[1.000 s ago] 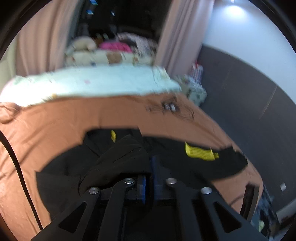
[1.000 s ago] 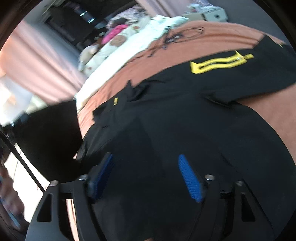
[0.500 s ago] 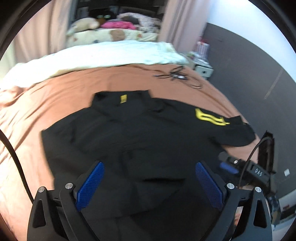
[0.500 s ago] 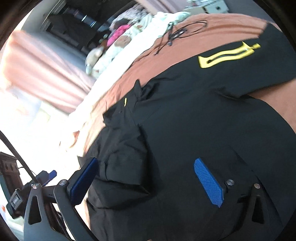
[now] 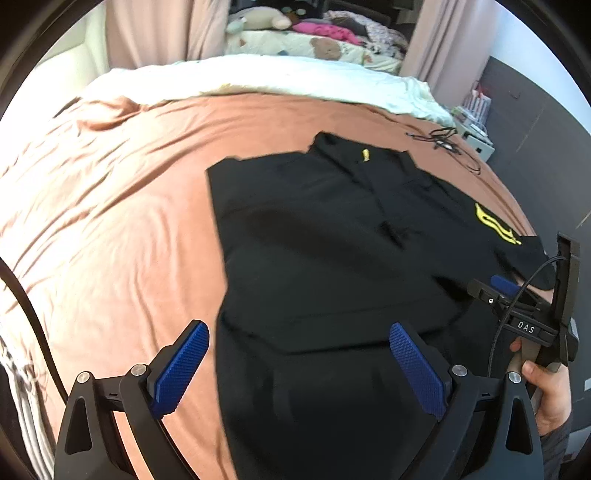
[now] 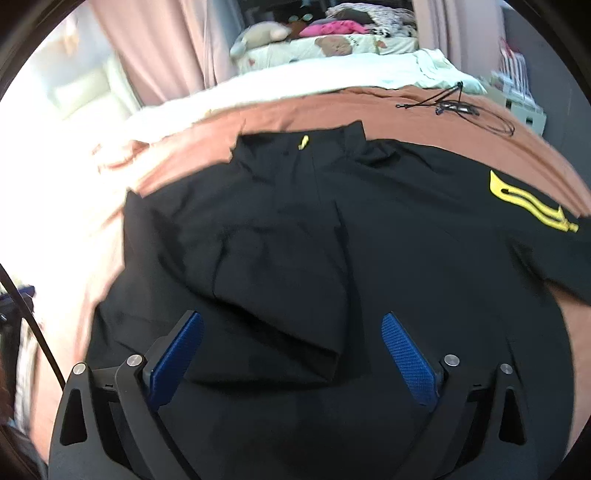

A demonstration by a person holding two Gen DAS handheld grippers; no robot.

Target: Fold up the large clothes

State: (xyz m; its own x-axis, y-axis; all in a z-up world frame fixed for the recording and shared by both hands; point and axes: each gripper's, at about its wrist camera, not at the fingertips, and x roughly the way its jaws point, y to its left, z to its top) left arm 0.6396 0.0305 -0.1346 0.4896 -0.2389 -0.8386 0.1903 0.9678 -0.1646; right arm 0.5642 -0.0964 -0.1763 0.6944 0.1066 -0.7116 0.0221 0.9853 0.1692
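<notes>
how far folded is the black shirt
Partly folded: the black shirt has its left sleeve laid over the body, while the right sleeve lies spread out.

A wide bed (image 5: 110,221) fills the room, covered in a creased rust-brown sheet (image 6: 424,107); a pale cream duvet (image 5: 258,77) lies bunched across its far side; beyond it sits a heap of bedding with soft toys (image 5: 325,46) and a bright pink cloth (image 6: 332,27); dusty pink curtains (image 5: 155,33) hang on both sides of a dark opening; a dark grey panelled wall (image 5: 546,147) runs along the right; a small white bedside unit (image 6: 524,107) stands against it; a tangled black cable (image 6: 458,105) rests on the sheet near that corner; strong light washes out the left.
</notes>
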